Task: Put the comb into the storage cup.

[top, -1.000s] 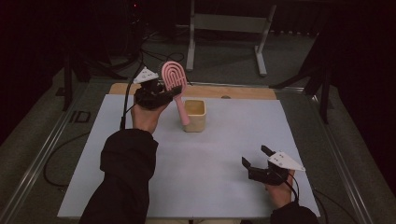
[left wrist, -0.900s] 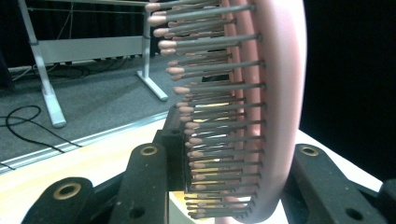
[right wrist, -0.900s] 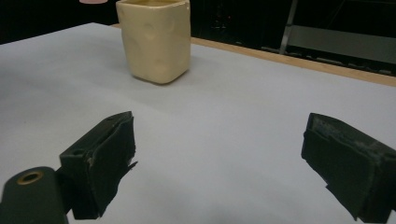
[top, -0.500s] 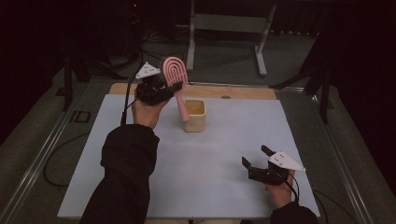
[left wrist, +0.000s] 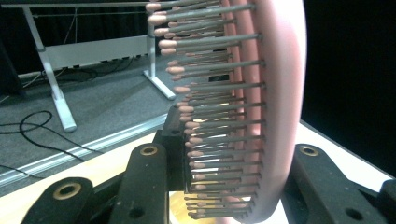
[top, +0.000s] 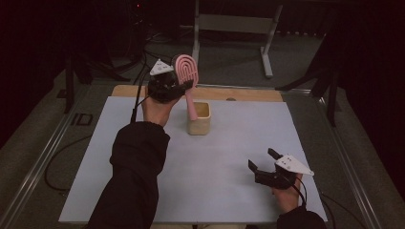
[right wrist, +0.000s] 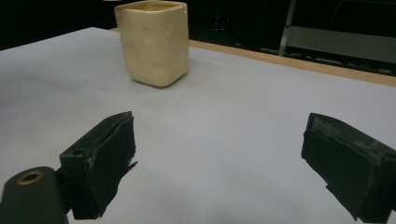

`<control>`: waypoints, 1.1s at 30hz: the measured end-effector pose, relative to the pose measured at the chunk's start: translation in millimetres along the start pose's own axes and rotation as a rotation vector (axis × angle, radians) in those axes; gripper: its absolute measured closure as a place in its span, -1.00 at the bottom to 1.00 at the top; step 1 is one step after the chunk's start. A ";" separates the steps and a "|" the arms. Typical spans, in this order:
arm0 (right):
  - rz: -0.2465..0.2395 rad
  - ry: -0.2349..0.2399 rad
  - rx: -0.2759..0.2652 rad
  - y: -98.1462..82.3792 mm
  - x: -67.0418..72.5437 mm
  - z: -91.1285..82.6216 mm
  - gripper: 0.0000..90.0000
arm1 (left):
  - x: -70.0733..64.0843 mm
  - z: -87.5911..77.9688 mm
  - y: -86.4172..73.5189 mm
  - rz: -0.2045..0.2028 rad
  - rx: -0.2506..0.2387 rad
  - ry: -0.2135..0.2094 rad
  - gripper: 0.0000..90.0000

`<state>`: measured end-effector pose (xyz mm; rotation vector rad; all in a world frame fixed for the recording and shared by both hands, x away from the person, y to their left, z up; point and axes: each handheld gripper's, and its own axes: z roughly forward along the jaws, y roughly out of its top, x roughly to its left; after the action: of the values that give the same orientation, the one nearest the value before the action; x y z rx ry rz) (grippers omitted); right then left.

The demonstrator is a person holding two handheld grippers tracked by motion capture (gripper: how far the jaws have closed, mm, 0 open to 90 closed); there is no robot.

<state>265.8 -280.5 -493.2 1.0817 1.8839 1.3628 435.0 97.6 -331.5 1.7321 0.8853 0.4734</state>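
Observation:
A pink hairbrush [top: 186,76] stands nearly upright at the back of the table, head up, its handle tip over the mouth of a cream square cup [top: 199,118]. My left gripper [top: 184,87] is shut on the brush just below its head. In the left gripper view the brush head [left wrist: 261,107] and its bristles stand between my jaws. My right gripper [top: 262,160] rests low at the front right, open, with nothing between its fingers. The cup [right wrist: 153,42] stands ahead of it in the right gripper view.
A white sheet [top: 229,157] covers the table, with a wooden strip [top: 248,94] along its far edge. A metal stand [top: 229,24] and cables lie on the floor behind. Metal rails run along both table sides.
My left gripper has lifted the hairbrush slightly and drawn it up and left, so its handle rises out of the cup. The right gripper has not moved.

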 end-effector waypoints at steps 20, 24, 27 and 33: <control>0.007 -0.001 -0.001 -0.6 -2.2 -0.2 -0.79 | -1.7 18.9 5.6 -0.008 -0.002 0.022 0.43; 0.007 -0.002 -0.003 -0.5 -2.3 -0.3 -0.79 | -1.4 20.4 4.7 -0.015 -0.007 0.031 0.43; 0.006 -0.002 -0.004 -0.4 -2.1 -0.3 -0.79 | -2.1 21.0 4.7 -0.015 -0.012 0.035 0.43; 0.006 -0.003 -0.005 -0.3 -2.1 -0.6 -0.79 | -2.8 22.5 4.6 -0.020 -0.024 0.044 0.43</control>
<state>266.3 -282.6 -493.3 1.0877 1.8751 1.3680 450.2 80.4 -334.5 1.6946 0.9241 0.5085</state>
